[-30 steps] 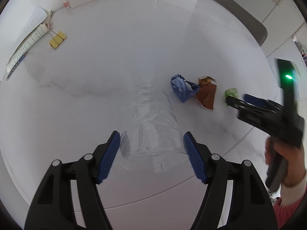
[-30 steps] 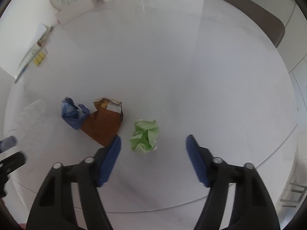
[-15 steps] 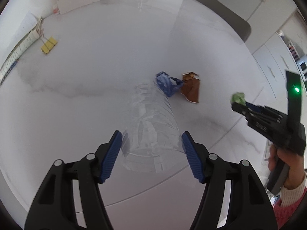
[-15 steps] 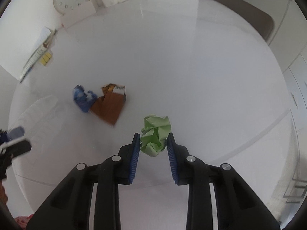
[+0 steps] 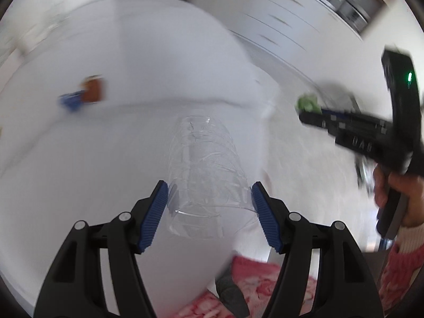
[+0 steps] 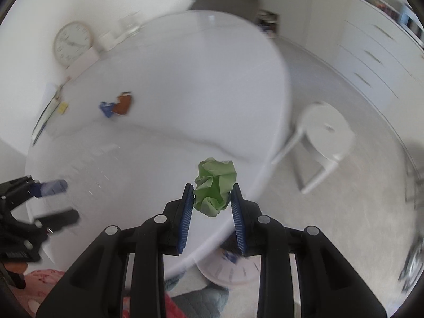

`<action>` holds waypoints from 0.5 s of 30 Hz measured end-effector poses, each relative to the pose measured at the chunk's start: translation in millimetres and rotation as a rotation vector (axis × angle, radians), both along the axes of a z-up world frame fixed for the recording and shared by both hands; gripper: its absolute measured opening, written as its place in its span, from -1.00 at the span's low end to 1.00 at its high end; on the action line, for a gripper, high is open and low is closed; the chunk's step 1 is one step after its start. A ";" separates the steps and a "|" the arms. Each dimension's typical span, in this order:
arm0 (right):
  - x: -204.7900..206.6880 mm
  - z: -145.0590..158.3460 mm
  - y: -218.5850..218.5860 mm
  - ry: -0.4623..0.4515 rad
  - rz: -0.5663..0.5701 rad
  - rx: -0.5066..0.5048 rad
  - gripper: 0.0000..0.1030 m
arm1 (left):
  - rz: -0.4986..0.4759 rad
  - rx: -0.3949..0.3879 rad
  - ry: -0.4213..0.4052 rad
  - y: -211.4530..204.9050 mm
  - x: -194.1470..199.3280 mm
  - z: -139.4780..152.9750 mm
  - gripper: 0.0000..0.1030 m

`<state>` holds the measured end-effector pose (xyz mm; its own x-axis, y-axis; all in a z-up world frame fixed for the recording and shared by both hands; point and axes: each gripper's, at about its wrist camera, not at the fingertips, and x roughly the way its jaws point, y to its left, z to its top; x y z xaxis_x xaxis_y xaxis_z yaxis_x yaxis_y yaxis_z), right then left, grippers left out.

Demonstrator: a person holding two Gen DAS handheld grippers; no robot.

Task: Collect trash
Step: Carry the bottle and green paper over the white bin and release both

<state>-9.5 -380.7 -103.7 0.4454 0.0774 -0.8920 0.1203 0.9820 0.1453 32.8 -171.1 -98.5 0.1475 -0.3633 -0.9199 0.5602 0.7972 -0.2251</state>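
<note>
A crushed clear plastic bottle (image 5: 206, 164) sits between the blue pads of my left gripper (image 5: 209, 212), which is shut on it and holds it over the white round table (image 5: 106, 159) near its edge. My right gripper (image 6: 212, 190) is shut on a crumpled green paper ball (image 6: 216, 182), held above the table rim. In the left wrist view the right gripper (image 5: 307, 106) carries the green ball (image 5: 308, 100) out over the floor. A blue wrapper (image 6: 107, 107) and a brown wrapper (image 6: 123, 103) lie together far back on the table (image 6: 185, 92).
A white stool (image 6: 323, 135) stands on the floor to the right of the table. A clock (image 6: 73, 43), a notebook (image 6: 45, 116) and yellow clips (image 6: 63, 107) sit at the table's far left. A round white thing (image 6: 228, 267) lies on the floor under the rim.
The right gripper closed on the green ball and lifted it off the table. Both grippers swung away from the wrappers toward the table edge, the left one carrying the bottle.
</note>
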 end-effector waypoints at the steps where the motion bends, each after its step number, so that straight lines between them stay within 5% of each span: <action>1: -12.8 0.2 -8.6 0.001 -0.019 -0.003 -0.43 | -0.049 0.001 0.012 -18.5 -13.8 -2.5 0.23; 9: -110.3 -4.8 -72.1 0.003 -0.153 -0.003 -0.43 | -0.183 0.047 0.066 -96.9 -71.5 -25.6 0.23; 15: -125.6 -13.1 -87.5 0.013 -0.151 0.021 -0.42 | -0.204 0.088 0.086 -130.2 -83.6 -44.1 0.24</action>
<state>-135.1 -468.2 -116.9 0.4417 0.0296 -0.8967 0.2680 0.9495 0.1634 -50.8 -301.2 -142.7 -0.0008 -0.2952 -0.9554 0.6935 0.6882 -0.2132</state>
